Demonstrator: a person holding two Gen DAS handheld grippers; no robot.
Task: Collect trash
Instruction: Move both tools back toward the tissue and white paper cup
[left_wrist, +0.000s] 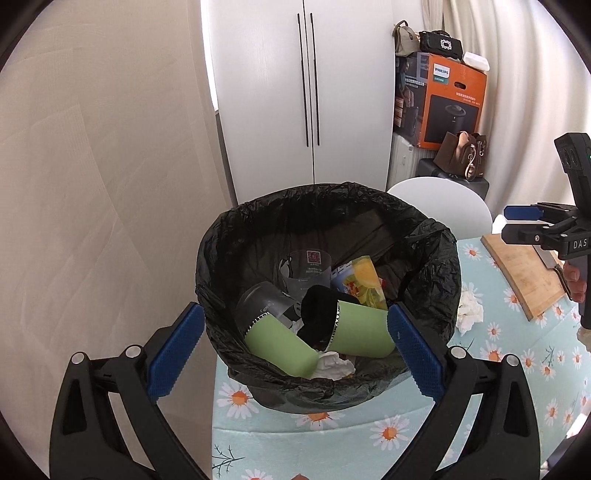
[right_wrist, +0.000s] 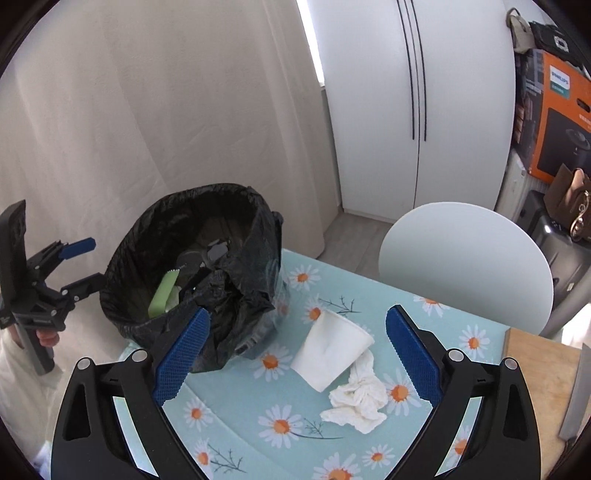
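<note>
Turquoise cloth printed with daisies covers my table (right_wrist: 236, 417), and from largest to smallest I see this: a white cupboard (left_wrist: 299, 92) behind, then an orange box (left_wrist: 448, 99) reading PHILIPS, then the bin (left_wrist: 441, 280) lined with a black bag, standing on the table's near corner. Inside the bin lie two green cups (left_wrist: 364, 330), both on their sides with their long axes running roughly left to right, beside a yellow printed wrapper (left_wrist: 364, 282) whose writing I cannot read, and a clear plastic piece carrying a small red label, also unreadable. A wooden board (left_wrist: 524, 273) sits at the right of the table. On the cloth just right of the bin, a white paper cup (right_wrist: 334, 349) lies on its side, its long axis slanting from upper left to lower right, the mouth towards me. A crumpled tissue (right_wrist: 358, 400) touches the cup's lower end. My left gripper (left_wrist: 295, 347) hangs over the bin with its jaws spread wide and nothing between them. My right gripper (right_wrist: 295, 354) reads DAS on its body; its jaws are wide apart, framing the paper cup without touching it
</note>
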